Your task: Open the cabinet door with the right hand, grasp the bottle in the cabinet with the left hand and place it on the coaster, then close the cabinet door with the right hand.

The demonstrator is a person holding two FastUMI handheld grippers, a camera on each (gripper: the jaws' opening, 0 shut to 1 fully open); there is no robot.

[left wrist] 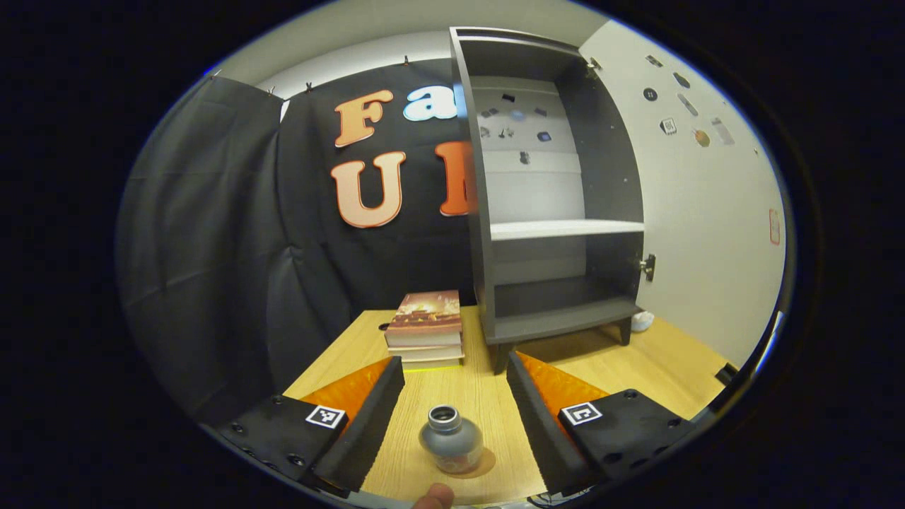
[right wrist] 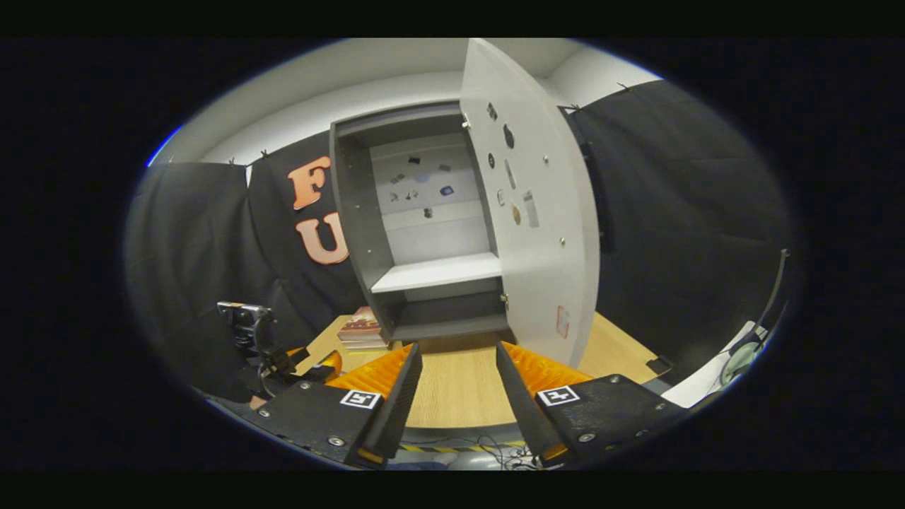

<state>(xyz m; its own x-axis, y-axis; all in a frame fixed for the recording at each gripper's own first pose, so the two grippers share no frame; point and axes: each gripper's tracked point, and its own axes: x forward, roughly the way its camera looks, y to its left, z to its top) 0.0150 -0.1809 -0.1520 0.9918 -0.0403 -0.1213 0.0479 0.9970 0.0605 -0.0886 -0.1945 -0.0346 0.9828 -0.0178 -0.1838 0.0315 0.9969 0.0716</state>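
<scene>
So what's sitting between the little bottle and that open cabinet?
In the left gripper view, only bare wooden table runs from the bottle to the cabinet; the stack of books sits off to the side.

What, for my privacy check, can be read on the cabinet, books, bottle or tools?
Nothing is legible.
Top book cover: too blurred to read.
Stickers on the cabinet door: too small to read.
Red sticker low on that door: blurred.
Square markers on the left tool and right tool: patterns, not letters.
Bottle: no writing seen.
</scene>
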